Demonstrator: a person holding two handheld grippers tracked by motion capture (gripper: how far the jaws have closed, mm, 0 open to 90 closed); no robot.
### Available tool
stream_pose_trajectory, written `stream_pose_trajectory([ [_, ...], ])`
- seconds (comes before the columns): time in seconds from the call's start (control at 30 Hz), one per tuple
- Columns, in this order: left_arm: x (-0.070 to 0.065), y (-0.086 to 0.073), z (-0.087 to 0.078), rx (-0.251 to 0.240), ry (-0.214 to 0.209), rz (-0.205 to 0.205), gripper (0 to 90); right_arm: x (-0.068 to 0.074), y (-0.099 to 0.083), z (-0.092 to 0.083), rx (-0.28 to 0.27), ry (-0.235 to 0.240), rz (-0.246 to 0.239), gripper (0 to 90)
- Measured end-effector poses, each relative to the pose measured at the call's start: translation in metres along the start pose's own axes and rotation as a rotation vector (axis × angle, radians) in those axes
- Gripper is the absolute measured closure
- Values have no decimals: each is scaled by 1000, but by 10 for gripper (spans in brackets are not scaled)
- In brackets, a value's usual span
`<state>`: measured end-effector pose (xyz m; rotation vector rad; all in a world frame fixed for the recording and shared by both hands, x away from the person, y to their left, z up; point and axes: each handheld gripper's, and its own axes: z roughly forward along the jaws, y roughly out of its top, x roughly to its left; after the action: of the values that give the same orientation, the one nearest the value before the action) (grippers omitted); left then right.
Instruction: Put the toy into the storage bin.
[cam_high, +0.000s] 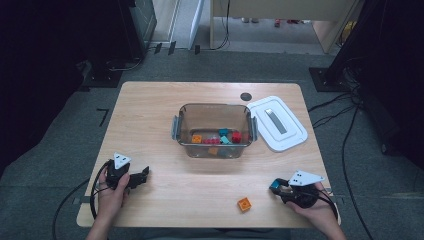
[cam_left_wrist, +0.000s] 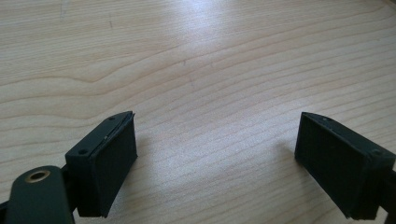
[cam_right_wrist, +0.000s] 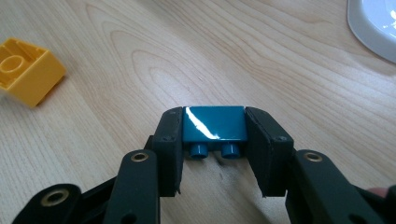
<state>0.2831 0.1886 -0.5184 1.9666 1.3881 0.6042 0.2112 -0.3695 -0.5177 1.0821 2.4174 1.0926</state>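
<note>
My right gripper (cam_right_wrist: 214, 128) is shut on a teal brick (cam_right_wrist: 215, 122), its pads pressed against both sides; the studs point back toward the camera. From above, the right gripper (cam_high: 276, 186) lies low over the table's front right with the teal brick (cam_high: 275, 186) at its tip. An orange-yellow brick (cam_high: 244, 204) lies loose on the wood to its left, and the same orange-yellow brick (cam_right_wrist: 27, 70) lies on its side in the right gripper view. My left gripper (cam_left_wrist: 215, 154) is open over bare wood; in the high view the left gripper (cam_high: 145, 173) rests at the front left.
A clear plastic box (cam_high: 215, 107) with grey side latches stands mid-table and holds several coloured bricks. Its white lid (cam_high: 278, 123) lies flat to the right, and the lid's edge (cam_right_wrist: 373, 23) shows in the right gripper view. A dark round hole (cam_high: 245, 96) sits behind the box.
</note>
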Motion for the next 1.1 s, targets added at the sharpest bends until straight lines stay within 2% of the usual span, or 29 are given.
stream_pose_trajectory([
  [0.13, 0, 0, 0, 0, 0, 0, 128, 0, 2, -1, 2, -2, 23, 599],
  [0.47, 0, 0, 0, 0, 0, 0, 127, -2, 18, -15, -57, -7, 84, 599],
  [0.83, 0, 0, 0, 0, 0, 0, 127, 4, 47, -29, -106, -3, 58, 598],
  [1.1, 0, 0, 0, 0, 0, 0, 128, 8, 77, -36, -133, 0, 45, 599],
])
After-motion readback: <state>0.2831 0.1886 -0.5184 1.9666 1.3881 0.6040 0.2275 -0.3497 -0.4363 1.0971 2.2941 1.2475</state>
